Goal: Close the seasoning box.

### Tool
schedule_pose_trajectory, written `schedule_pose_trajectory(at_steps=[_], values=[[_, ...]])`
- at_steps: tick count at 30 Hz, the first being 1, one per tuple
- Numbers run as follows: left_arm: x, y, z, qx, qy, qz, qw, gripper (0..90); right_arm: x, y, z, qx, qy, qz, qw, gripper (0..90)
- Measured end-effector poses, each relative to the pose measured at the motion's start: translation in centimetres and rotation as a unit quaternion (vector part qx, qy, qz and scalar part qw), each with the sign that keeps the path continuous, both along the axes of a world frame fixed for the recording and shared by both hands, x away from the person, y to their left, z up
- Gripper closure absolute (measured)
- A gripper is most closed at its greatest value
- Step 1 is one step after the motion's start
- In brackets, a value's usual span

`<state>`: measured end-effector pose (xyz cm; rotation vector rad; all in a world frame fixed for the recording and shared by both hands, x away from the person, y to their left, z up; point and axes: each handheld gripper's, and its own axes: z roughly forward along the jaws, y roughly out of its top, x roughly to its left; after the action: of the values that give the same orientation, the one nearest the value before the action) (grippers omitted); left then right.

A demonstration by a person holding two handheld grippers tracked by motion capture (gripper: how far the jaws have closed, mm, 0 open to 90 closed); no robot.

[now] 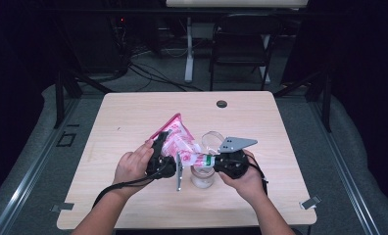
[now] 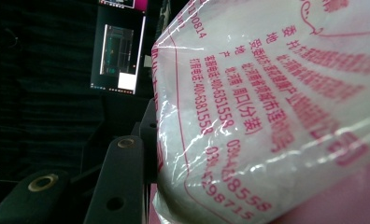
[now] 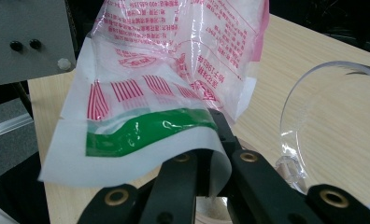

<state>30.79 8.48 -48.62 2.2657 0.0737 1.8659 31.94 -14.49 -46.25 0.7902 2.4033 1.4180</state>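
Both claws pinch the bag (image 1: 177, 139) over the jar (image 1: 203, 175): right claw (image 3: 206, 179) shut on its green-banded corner, left claw (image 1: 168, 155) seemingly gripping its printed side; bare bench (image 1: 133, 112) beyond.

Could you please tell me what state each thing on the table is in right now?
Bag: lifted, tilted over the jar, held at both ends.
Jar: upright, open, lid flipped back.
Left tongs: gripping the bag's body.
Right tongs: shut on the bag's green-striped end.

Light wooden table (image 1: 133, 117), clear jar (image 1: 202, 177) standing on it
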Motion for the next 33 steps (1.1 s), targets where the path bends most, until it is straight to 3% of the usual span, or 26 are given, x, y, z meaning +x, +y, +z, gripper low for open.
schedule_pose_trajectory(at_steps=[33], values=[[-0.16,-0.01,0.05,0.002,-0.012,-0.004,0.9999,62.0,0.07,0.01,-0.51,-0.006,0.006,-0.001,1.0,90.0]])
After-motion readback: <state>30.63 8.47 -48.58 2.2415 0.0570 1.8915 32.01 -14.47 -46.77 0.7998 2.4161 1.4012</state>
